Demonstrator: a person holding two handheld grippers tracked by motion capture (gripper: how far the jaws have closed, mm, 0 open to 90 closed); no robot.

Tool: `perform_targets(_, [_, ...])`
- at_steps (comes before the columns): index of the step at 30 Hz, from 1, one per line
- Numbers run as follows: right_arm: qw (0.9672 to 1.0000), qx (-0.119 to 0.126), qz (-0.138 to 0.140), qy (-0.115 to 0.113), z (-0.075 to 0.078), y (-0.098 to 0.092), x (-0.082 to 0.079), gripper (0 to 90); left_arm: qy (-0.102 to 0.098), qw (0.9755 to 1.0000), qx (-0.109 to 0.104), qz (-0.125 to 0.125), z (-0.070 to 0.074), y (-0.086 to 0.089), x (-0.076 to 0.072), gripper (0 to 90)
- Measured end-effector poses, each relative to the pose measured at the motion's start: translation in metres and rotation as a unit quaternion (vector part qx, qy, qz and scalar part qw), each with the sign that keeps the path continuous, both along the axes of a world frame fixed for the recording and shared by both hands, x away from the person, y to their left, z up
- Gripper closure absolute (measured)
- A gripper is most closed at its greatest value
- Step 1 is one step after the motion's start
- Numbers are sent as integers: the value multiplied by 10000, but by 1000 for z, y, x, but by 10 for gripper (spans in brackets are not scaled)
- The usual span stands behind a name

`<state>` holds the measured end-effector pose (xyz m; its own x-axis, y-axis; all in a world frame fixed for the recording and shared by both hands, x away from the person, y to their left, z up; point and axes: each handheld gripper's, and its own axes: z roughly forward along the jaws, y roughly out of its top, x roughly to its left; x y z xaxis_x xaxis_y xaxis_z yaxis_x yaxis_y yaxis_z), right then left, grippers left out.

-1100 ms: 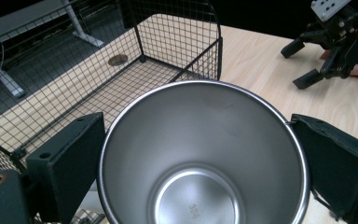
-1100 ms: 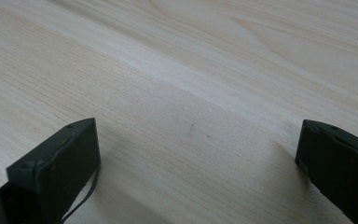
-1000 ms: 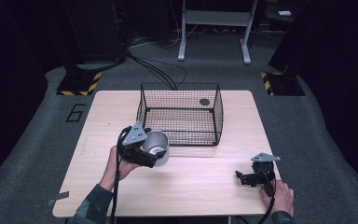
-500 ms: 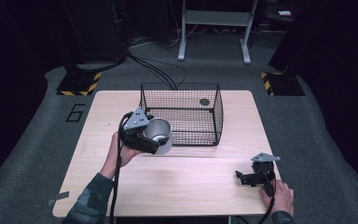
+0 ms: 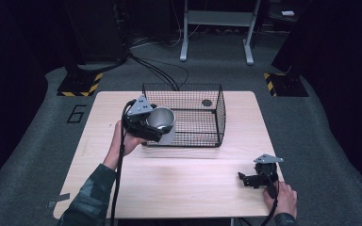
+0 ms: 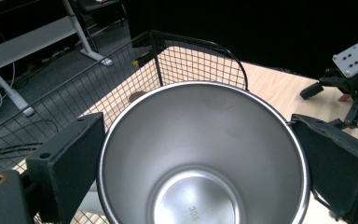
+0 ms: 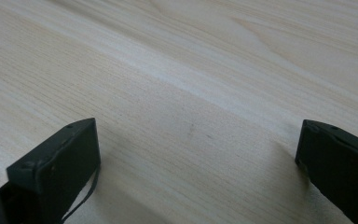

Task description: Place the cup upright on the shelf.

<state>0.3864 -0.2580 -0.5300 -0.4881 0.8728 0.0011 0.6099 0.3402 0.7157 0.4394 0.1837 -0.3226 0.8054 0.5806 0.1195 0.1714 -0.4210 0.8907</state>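
The left gripper [image 5: 152, 131] has a steel cup [image 5: 161, 119] clamped between its jaws, held up at the near-left corner of the wire basket [image 5: 202, 117]. That cup looks light and rigid but slick, so gripping across the rim from outside, like here, seems the safe bet. The right gripper [image 5: 250, 179] sits idle on the worktop [image 5: 193, 183], jaws spread wide, nothing between them.
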Motion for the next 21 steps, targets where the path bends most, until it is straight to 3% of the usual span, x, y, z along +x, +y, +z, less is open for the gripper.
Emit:
perform_targets(2, [10000,13,-13,9,0,0,0,0,85,9999,-89,-11,0,0,5,65])
perform_targets(21, [10000,15,-17,13,0,0,0,0,181,9994,-17,306,0,-11,49,65])
